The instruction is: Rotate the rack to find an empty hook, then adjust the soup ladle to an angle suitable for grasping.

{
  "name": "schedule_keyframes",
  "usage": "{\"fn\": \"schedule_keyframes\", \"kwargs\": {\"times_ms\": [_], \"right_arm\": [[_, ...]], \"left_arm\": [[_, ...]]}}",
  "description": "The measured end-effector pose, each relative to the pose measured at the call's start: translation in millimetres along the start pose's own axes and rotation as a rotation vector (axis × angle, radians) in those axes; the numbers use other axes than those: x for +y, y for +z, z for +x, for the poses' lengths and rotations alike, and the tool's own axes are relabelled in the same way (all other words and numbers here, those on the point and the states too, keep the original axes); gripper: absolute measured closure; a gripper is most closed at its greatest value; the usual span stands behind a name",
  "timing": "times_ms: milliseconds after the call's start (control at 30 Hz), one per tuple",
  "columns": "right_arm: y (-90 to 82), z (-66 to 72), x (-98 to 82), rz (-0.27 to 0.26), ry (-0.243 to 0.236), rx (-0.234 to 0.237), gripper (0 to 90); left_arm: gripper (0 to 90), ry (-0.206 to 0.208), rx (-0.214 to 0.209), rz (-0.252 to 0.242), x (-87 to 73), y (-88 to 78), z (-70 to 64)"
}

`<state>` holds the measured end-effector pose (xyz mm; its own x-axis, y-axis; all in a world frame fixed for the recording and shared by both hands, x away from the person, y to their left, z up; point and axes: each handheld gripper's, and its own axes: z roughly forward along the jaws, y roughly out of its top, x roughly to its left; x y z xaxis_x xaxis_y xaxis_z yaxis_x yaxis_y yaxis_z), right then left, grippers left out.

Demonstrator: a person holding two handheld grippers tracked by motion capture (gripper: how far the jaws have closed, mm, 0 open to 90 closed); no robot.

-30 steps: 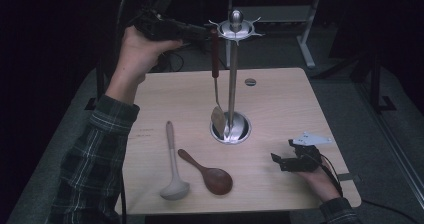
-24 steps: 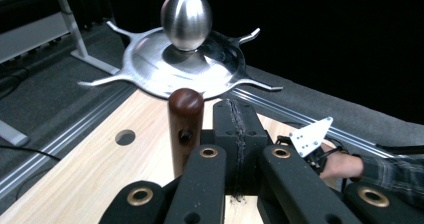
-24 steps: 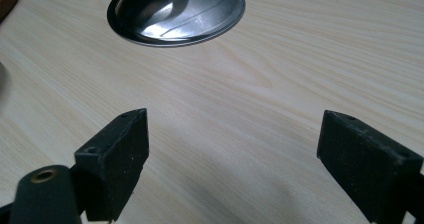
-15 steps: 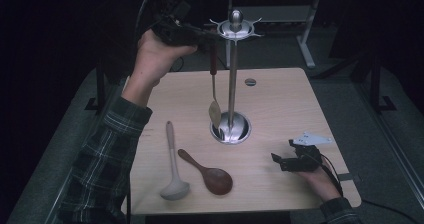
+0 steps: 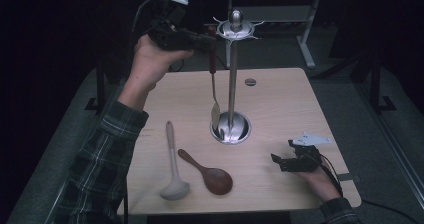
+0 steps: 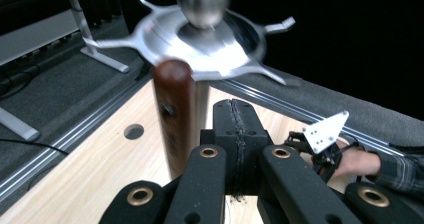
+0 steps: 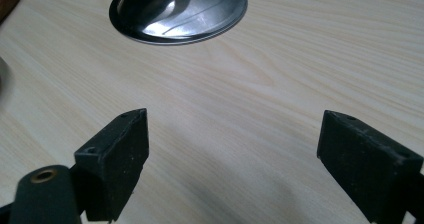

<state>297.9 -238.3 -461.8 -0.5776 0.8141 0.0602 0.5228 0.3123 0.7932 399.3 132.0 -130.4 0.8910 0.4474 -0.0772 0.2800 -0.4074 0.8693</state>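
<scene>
A steel utensil stand (image 5: 233, 74) rises from a round dish (image 5: 239, 130) mid-table, its pronged top (image 6: 200, 29) close in front of my left gripper. A spatula (image 5: 214, 84) with a red-brown wooden handle (image 6: 175, 119) hangs upright beside the pole, blade down at the dish. My left gripper (image 5: 207, 41) is raised to the stand's top, jaws shut (image 6: 235, 109) pad to pad, and the handle stands against their left side. What carries the spatula I cannot tell. My right gripper (image 5: 277, 160) rests low at the table's front right, open (image 7: 232, 154) over bare wood.
A pale grey ladle (image 5: 172, 159) and a dark wooden spoon (image 5: 210, 174) lie side by side on the light wooden table (image 5: 280, 109), front left of the dish (image 7: 180, 9). A small round grommet (image 5: 250, 82) sits behind the stand. Dark floor surrounds the table.
My left hand has shifted right and a little upward, bringing the gripper closer to the stand's top. The spatula has stayed by the pole. The right gripper has not moved.
</scene>
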Motion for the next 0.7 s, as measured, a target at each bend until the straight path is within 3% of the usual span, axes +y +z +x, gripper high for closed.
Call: {"fn": "schedule_keyframes", "kwargs": {"times_ms": [367,700], "right_arm": [[-0.4,0.4,-1.0,0.004,-0.004,-0.004,12.9],[0.5,-1.5,-1.8,0.007,0.0,-0.005,12.9]], "left_arm": [[89.8,-0.007,-0.001,0.056,-44.0,-8.5,-11.6],[89.8,-0.051,0.003,0.089,-93.2,-11.9,-11.4]]}}
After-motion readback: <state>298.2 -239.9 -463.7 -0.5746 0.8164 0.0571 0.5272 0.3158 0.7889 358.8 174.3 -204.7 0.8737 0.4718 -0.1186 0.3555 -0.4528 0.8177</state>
